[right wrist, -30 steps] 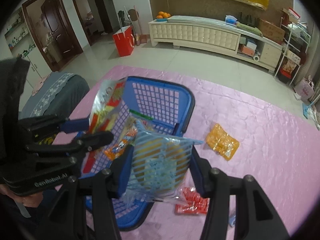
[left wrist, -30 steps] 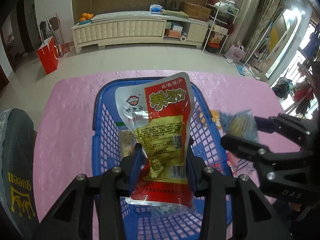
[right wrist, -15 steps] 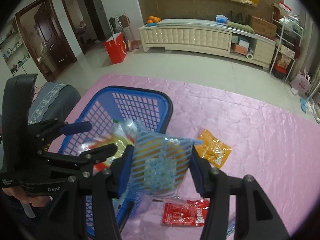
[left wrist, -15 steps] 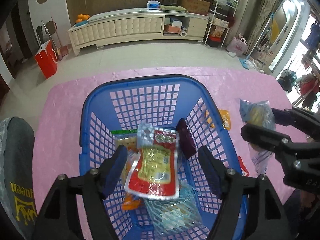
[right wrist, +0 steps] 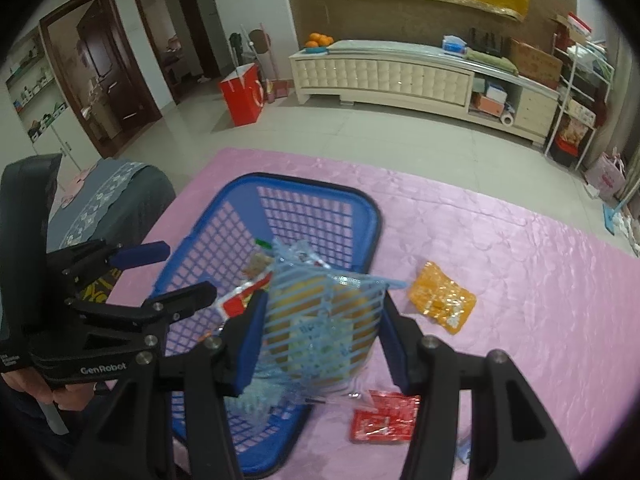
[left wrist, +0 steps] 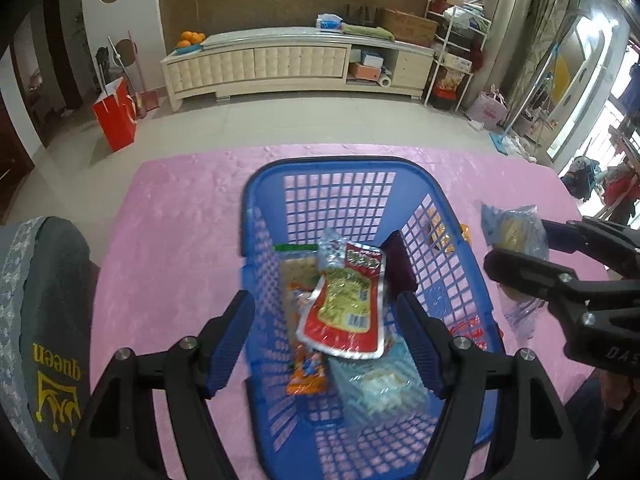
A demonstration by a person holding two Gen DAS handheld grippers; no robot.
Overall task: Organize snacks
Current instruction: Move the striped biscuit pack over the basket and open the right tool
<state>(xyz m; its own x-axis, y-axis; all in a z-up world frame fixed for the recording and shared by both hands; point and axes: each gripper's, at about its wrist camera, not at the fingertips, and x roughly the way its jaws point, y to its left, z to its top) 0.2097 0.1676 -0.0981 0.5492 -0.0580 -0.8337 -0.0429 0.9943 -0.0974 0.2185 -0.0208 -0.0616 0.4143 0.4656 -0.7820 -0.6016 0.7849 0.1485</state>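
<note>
A blue plastic basket [left wrist: 340, 168] [right wrist: 360, 204] stands on the pink table cover. A red and yellow snack packet [left wrist: 344, 304] lies in it on top of other packets. My left gripper [left wrist: 326, 336] is open and empty above the basket's near end; it also shows in the right wrist view [right wrist: 160, 272]. My right gripper [right wrist: 320, 340] is shut on a blue-striped clear snack bag [right wrist: 324, 312] at the basket's right rim; that bag also shows in the left wrist view [left wrist: 512, 232].
An orange packet [right wrist: 442, 298] and a red packet [right wrist: 384, 416] lie on the pink cover [right wrist: 520, 280] right of the basket. A grey chair back [left wrist: 40, 320] stands at the table's left side. Floor and a white cabinet lie beyond.
My left gripper opened and let the red and yellow packet fall into the basket, then drew back and up. My right gripper kept hold of the blue-striped bag.
</note>
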